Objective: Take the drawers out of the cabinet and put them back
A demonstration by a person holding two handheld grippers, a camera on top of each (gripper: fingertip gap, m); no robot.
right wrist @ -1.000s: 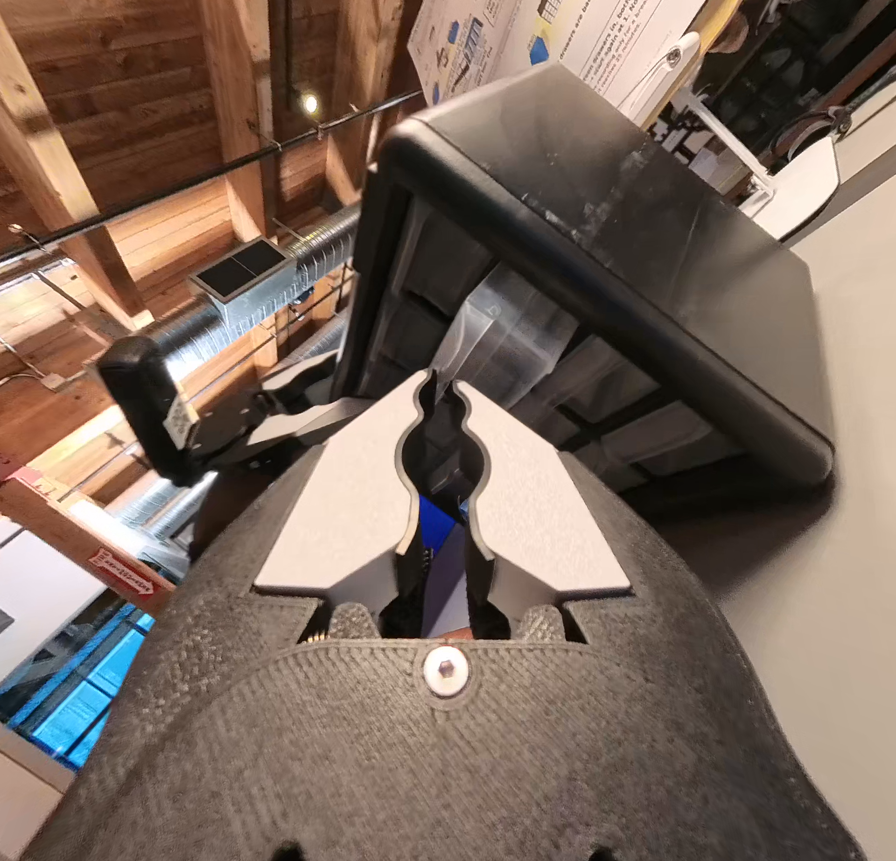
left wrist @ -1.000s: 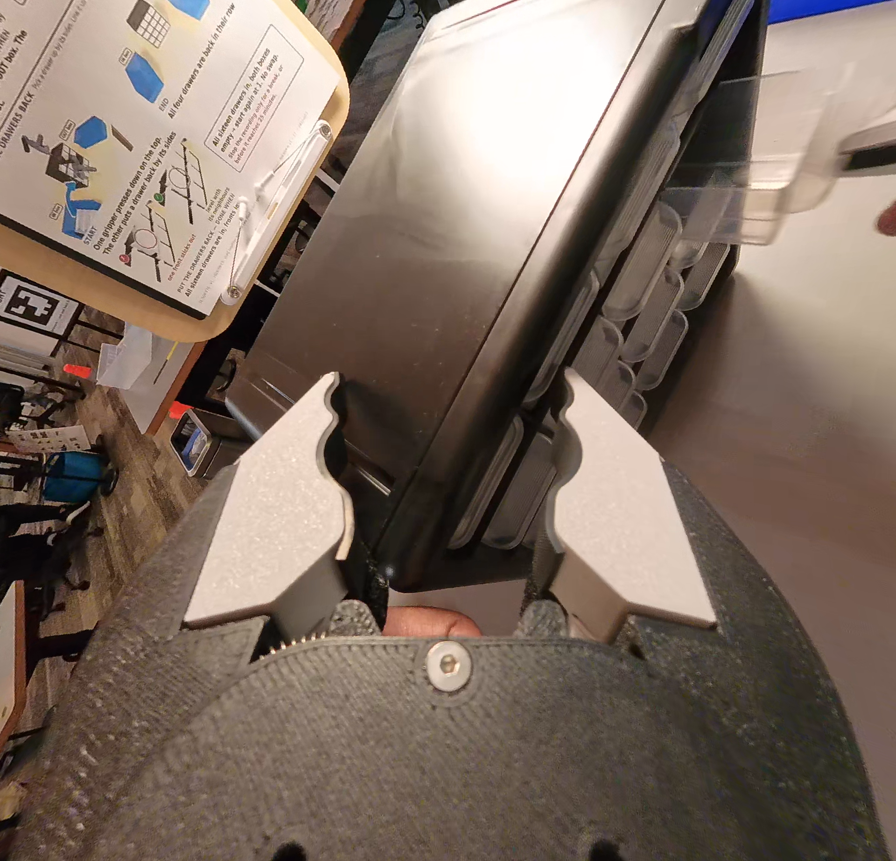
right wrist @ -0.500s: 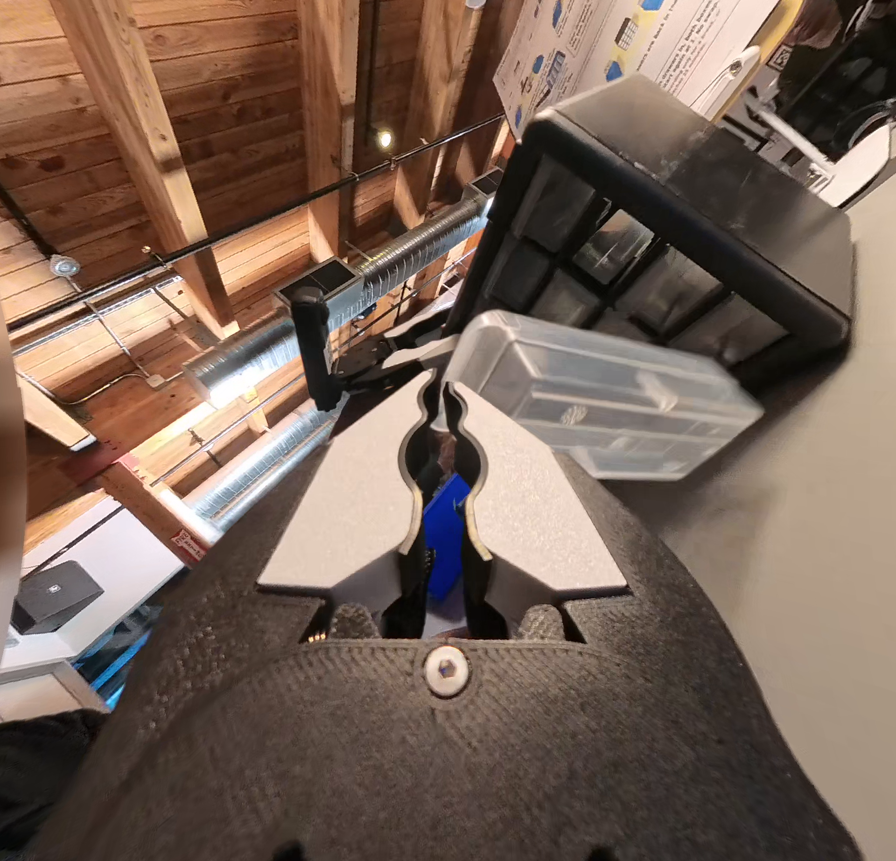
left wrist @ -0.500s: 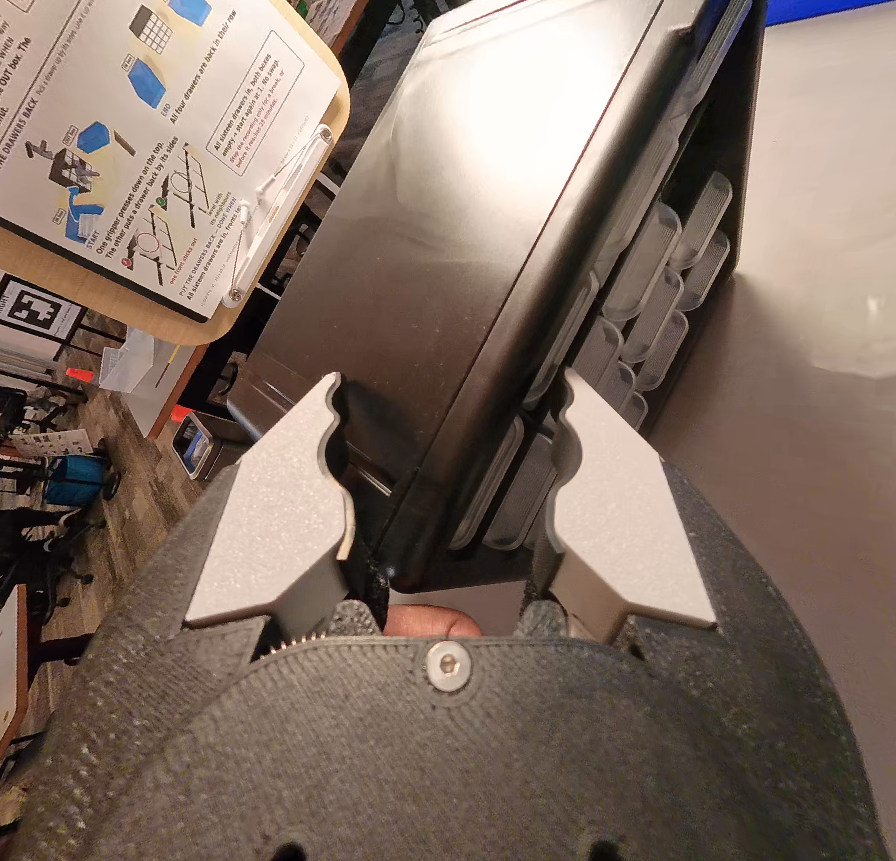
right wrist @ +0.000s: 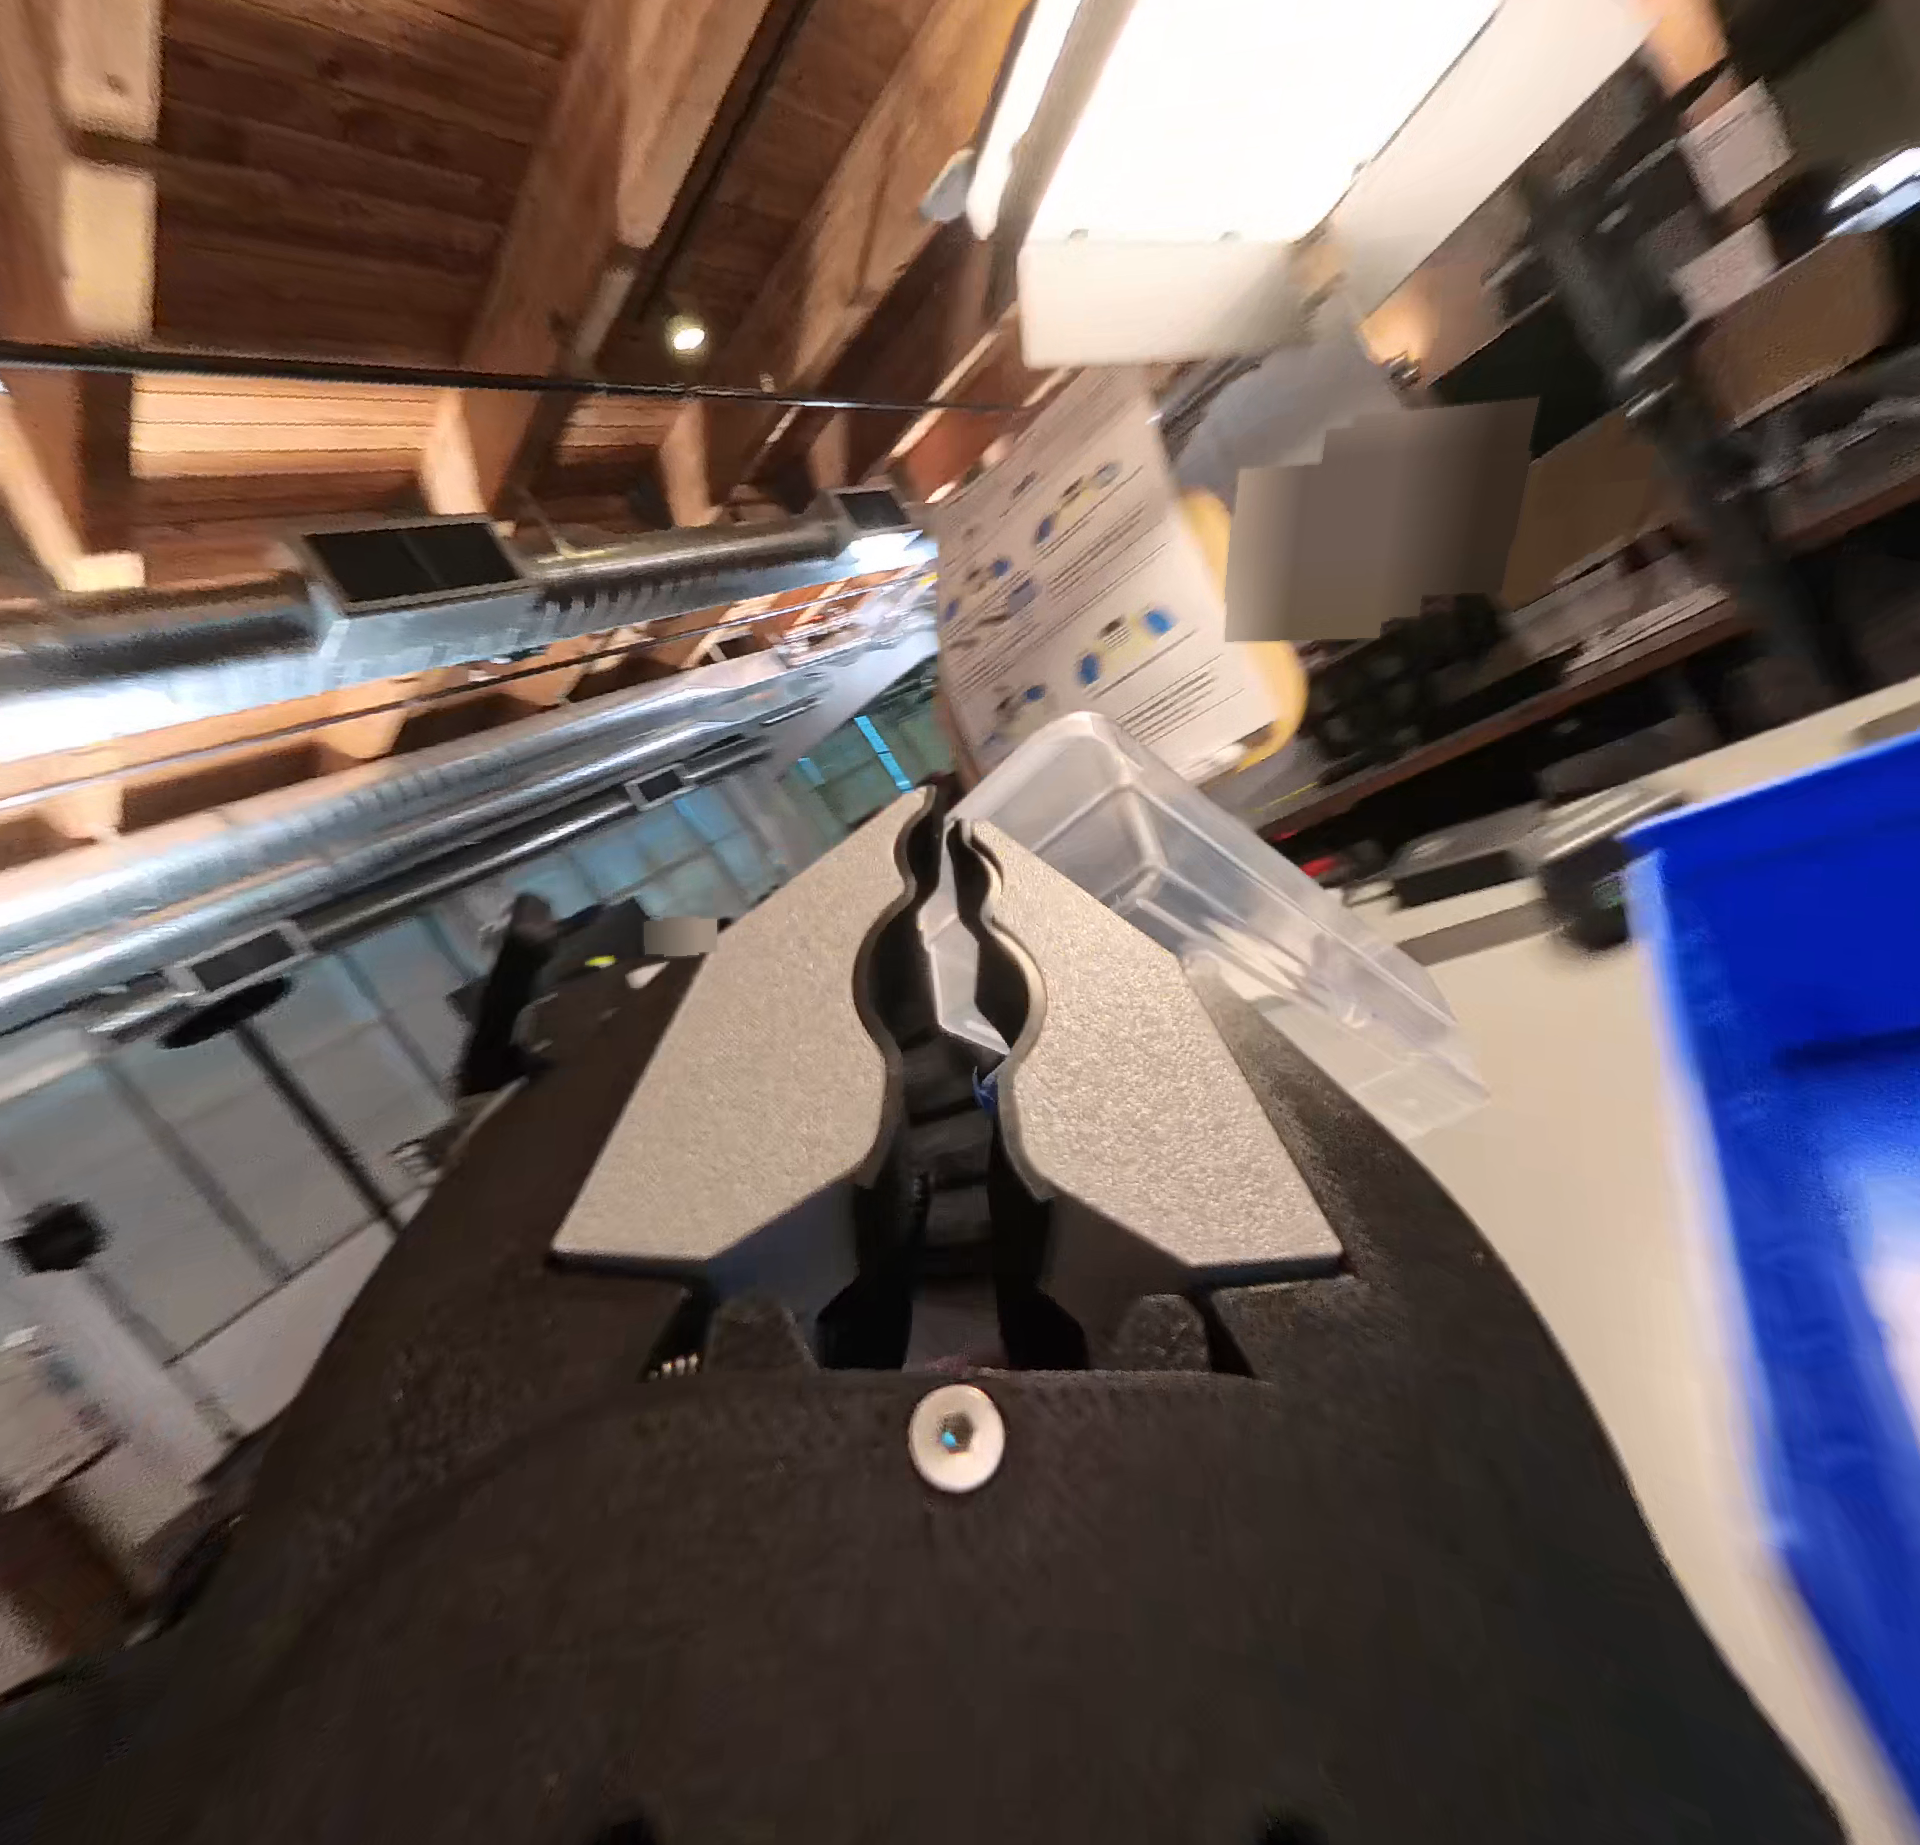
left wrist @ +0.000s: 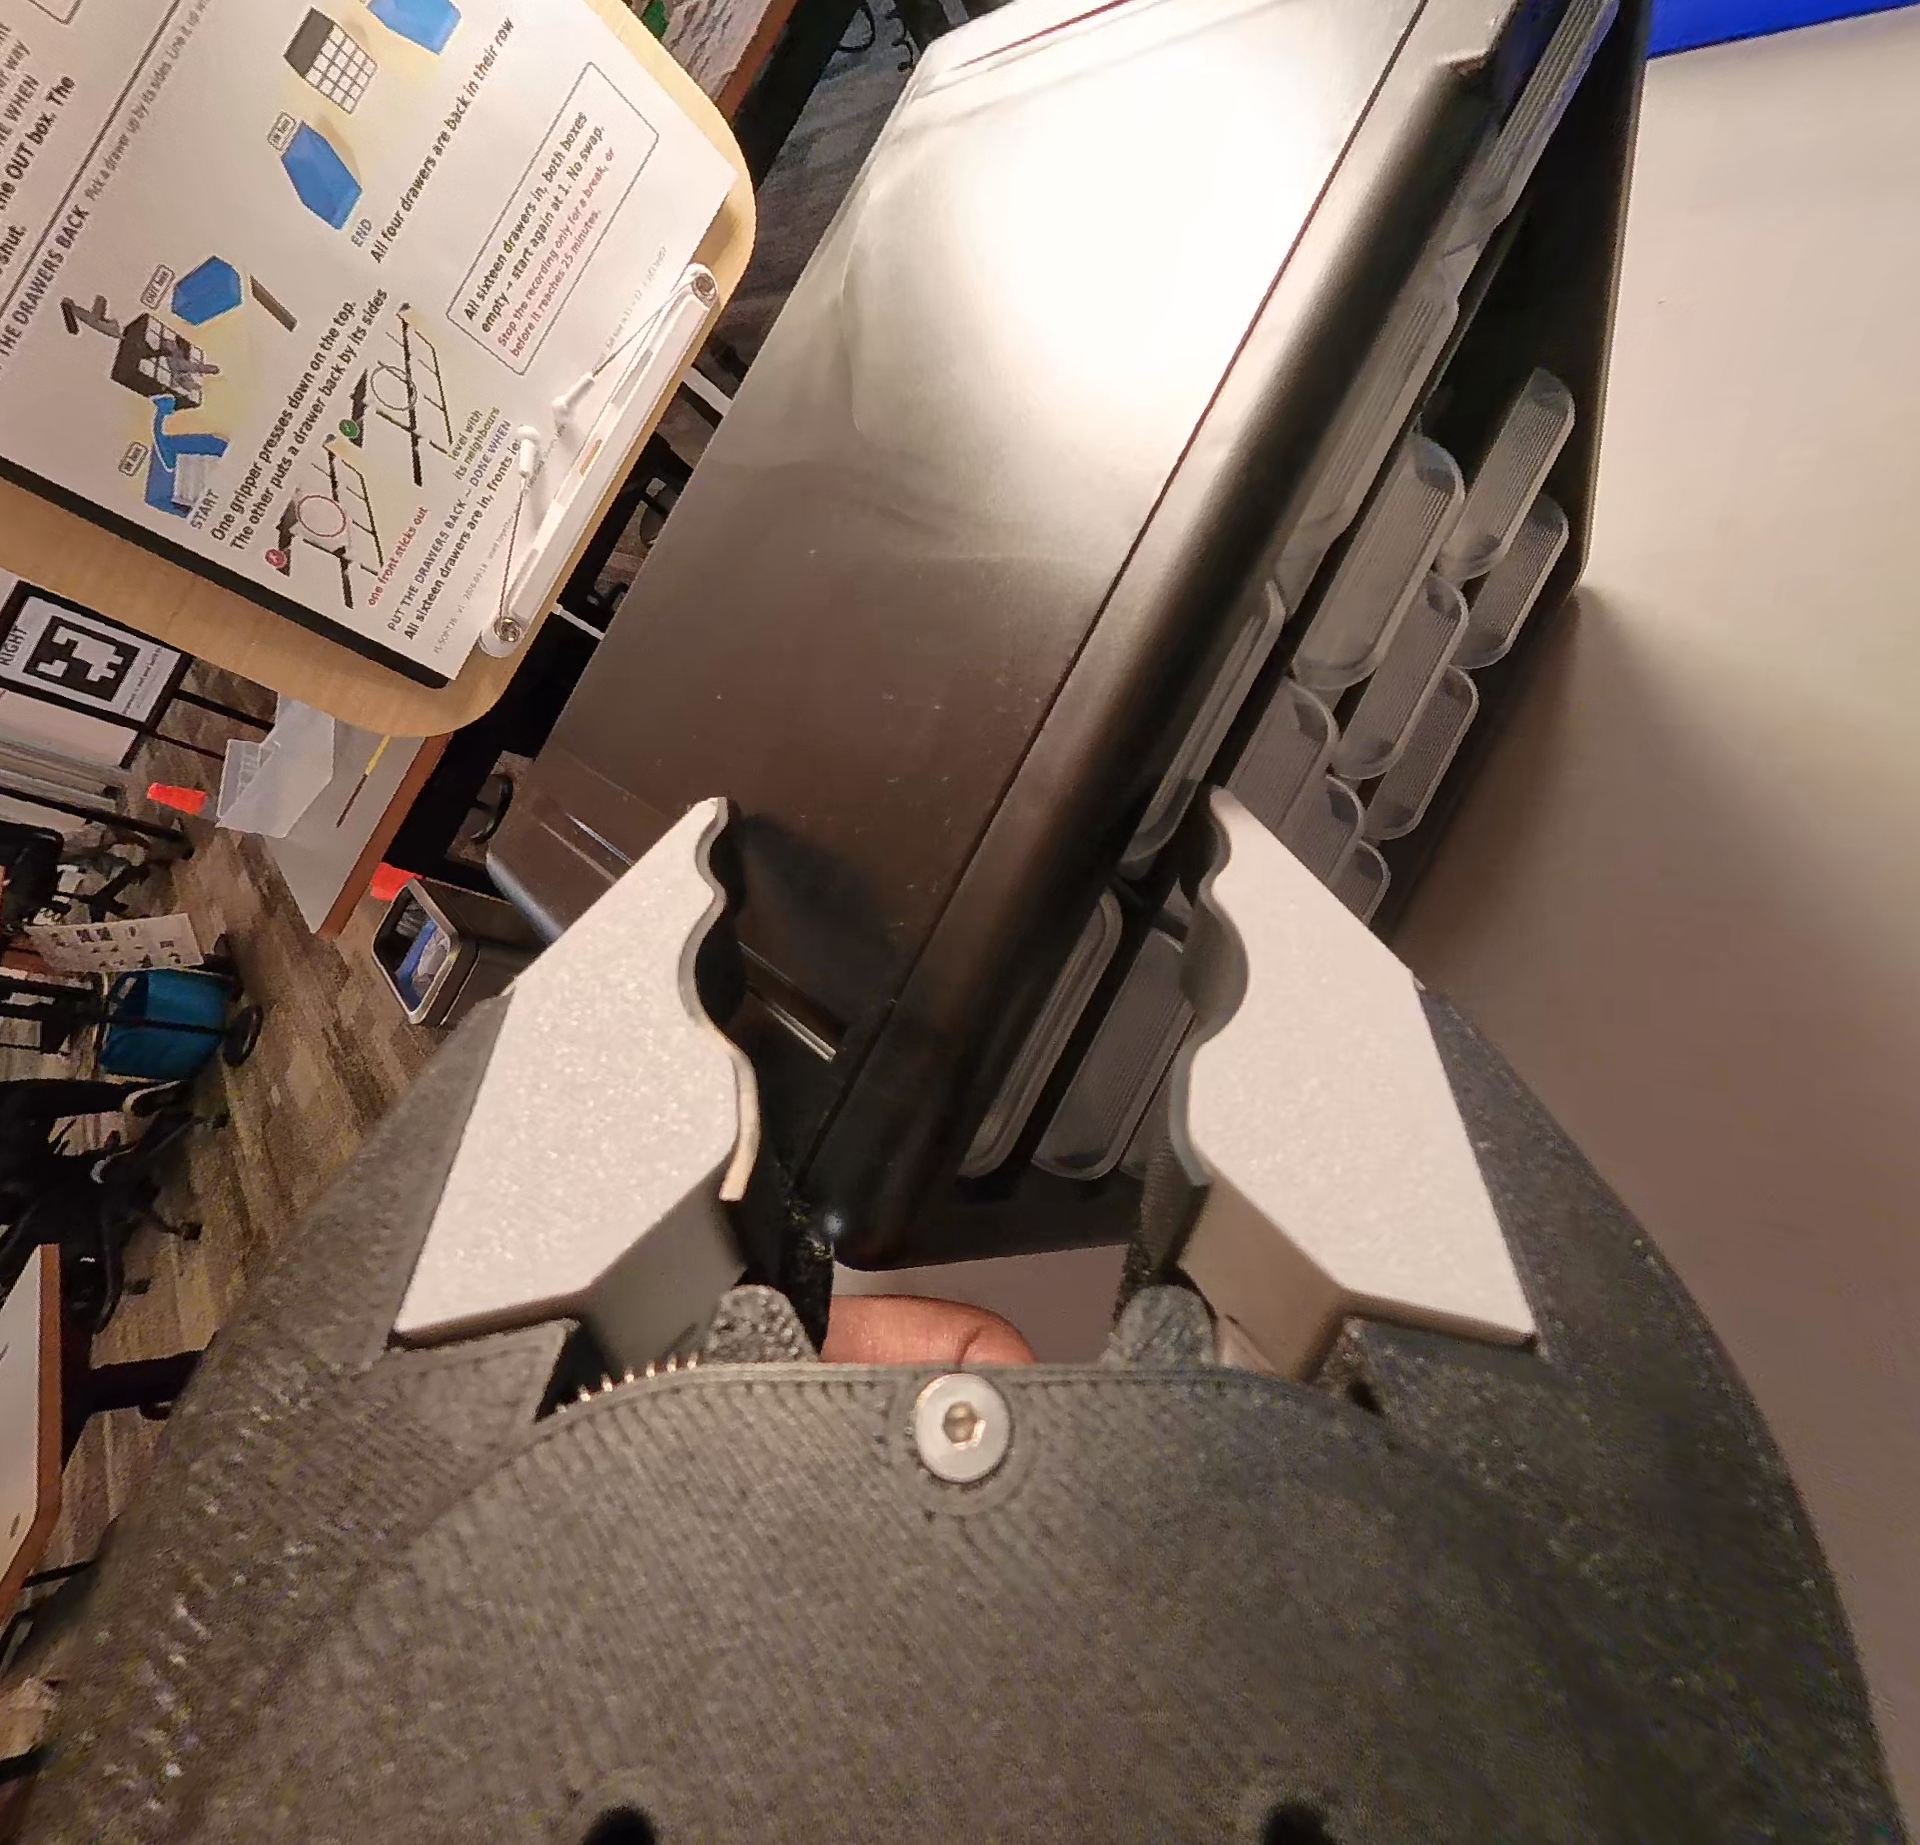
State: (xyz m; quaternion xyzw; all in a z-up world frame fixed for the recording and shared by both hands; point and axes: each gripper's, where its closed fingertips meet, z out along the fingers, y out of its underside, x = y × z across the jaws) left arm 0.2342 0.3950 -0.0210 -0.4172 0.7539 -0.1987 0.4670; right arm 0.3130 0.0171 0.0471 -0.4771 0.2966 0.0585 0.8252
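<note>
Black plastic fills the left wrist view: the cabinet (left wrist: 997, 507) runs away from the left gripper (left wrist: 961, 839), whose fingers (left wrist: 613, 1026) stand wide apart and straddle its near top edge, pressing on nothing between them; that reads as bracing the cabinet from above so it does not slide while a drawer comes out. Beyond the right-hand finger, rows of clear drawer fronts (left wrist: 1392, 673) sit in their slots, with a dark gap farther off. The right gripper does not show here at all. In the right wrist view, blurred with motion, the right gripper (right wrist: 945, 829) has its fingers nearly closed, pinching the thin wall of a clear drawer (right wrist: 1195, 912) that juts ahead and right of the tips, free of the cabinet. A blue bin (right wrist: 1787, 1068) stands right of the fingers, likely its destination; the cabinet is out of sight.
</note>
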